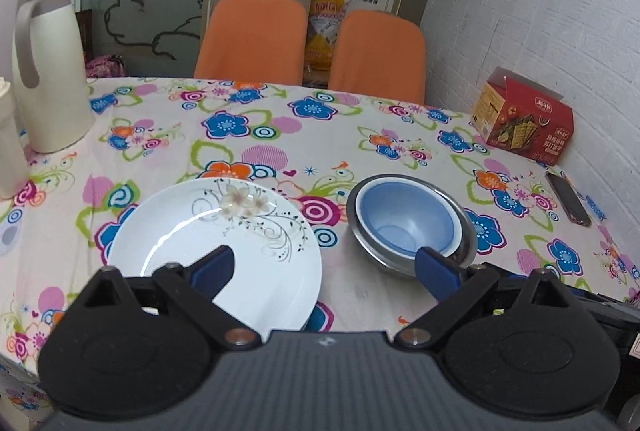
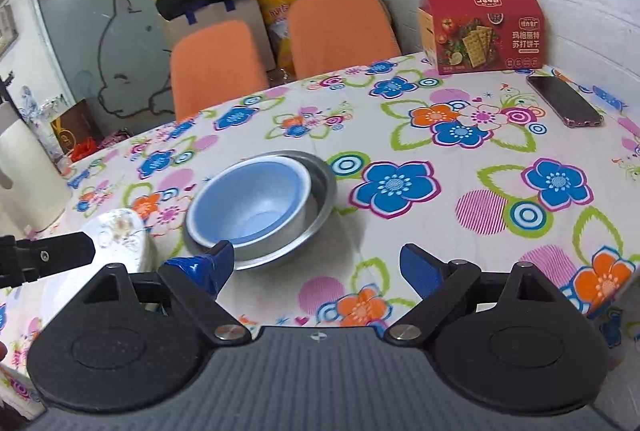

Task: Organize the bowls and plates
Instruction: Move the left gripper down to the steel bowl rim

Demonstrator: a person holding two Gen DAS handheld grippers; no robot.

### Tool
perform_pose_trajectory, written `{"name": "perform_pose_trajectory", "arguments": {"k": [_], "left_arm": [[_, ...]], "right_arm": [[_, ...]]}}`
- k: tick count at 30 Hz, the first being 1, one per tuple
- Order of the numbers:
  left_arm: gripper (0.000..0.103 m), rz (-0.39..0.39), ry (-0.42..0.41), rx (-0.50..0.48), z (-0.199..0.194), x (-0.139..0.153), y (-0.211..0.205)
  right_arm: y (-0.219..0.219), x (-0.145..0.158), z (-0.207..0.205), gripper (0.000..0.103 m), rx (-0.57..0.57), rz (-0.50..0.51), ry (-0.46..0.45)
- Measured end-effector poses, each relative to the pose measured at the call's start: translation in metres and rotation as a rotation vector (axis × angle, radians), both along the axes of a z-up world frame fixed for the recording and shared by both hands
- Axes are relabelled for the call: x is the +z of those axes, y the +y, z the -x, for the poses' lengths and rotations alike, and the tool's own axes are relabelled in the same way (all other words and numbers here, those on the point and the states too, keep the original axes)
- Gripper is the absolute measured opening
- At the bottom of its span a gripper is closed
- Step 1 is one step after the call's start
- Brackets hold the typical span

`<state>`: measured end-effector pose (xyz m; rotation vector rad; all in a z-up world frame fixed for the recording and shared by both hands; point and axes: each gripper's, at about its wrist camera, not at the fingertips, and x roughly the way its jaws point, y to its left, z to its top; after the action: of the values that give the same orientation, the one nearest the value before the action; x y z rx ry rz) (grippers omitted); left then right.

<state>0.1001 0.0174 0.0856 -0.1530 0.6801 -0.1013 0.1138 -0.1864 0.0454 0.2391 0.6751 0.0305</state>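
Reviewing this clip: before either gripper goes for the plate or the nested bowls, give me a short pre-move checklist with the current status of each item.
1. Left gripper open and holding nothing: ok.
2. Right gripper open and holding nothing: ok.
3. Blue bowl seated inside the metal bowl: ok, though it sits off-centre.
4. White flowered plate flat on the tablecloth, nothing on it: ok; whether another plate lies beneath it, cannot tell.
5. Phone and red cracker box apart from the dishes: ok.
6. Gap between plate and bowls wide enough for a finger: cannot tell.
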Motion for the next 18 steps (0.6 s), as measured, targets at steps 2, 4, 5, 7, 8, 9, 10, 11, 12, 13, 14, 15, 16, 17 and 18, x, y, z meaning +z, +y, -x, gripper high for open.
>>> {"name": "perform_pose_trajectory", "arguments": {"k": [2,4,5,7,8,9,10,11,12,13,14,15,16,17,18], "left_arm": [[0.096,-0.016,0.014,-0.009,-0.015,-0.002,-0.003],[0.096,-0.029,0.023,-0.026,-0.03,-0.003,-0.004],[0.096,-0.036,0.028,-0.029,-0.039,-0.002,-0.004],[0.096,-0.051,0.038,-0.029,-0.053,-0.003,-0.004],[0.096,-0.057,0.043,-0.024,-0.06,-0.003,-0.003],[0.096,-0.062,0.051,-0.015,-0.067,-0.004,-0.003],[0.096,-0.065,0.059,-0.007,-0.072,-0.005,-0.002],[0.096,-0.068,0.064,-0.003,-0.077,-0.006,-0.001],[0.096,-0.069,0.069,0.001,-0.081,-0.007,0.0],[0.096,-0.071,0.075,0.004,-0.085,-0.008,0.0],[0.096,-0.074,0.082,0.005,-0.089,-0.01,0.001],[0.096,-0.079,0.088,0.006,-0.092,-0.011,0.001],[0.096,-0.082,0.09,0.007,-0.095,-0.013,0.001],[0.096,-0.083,0.092,0.008,-0.097,-0.013,0.001],[0.096,-0.083,0.095,0.009,-0.1,-0.014,0.001]], "right_arm": [[-0.001,-0.002,-0.011,0.077,0.004,0.01,0.008],[0.0,-0.003,-0.025,0.077,0.015,0.015,0.014],[0.001,-0.003,-0.032,0.077,0.021,0.021,0.017],[0.003,-0.006,-0.046,0.077,0.037,0.035,0.027],[0.004,-0.008,-0.053,0.077,0.042,0.043,0.031],[0.005,-0.011,-0.059,0.077,0.042,0.051,0.039],[0.006,-0.014,-0.066,0.077,0.042,0.057,0.05],[0.006,-0.018,-0.073,0.077,0.045,0.058,0.065],[0.005,-0.022,-0.08,0.077,0.048,0.051,0.08],[0.003,-0.026,-0.086,0.077,0.048,0.044,0.09],[0.003,-0.029,-0.093,0.077,0.05,0.04,0.103],[0.004,-0.032,-0.097,0.077,0.055,0.043,0.112],[0.005,-0.034,-0.102,0.077,0.058,0.052,0.121],[0.006,-0.036,-0.108,0.077,0.056,0.065,0.129],[0.006,-0.038,-0.111,0.077,0.054,0.077,0.137]]}}
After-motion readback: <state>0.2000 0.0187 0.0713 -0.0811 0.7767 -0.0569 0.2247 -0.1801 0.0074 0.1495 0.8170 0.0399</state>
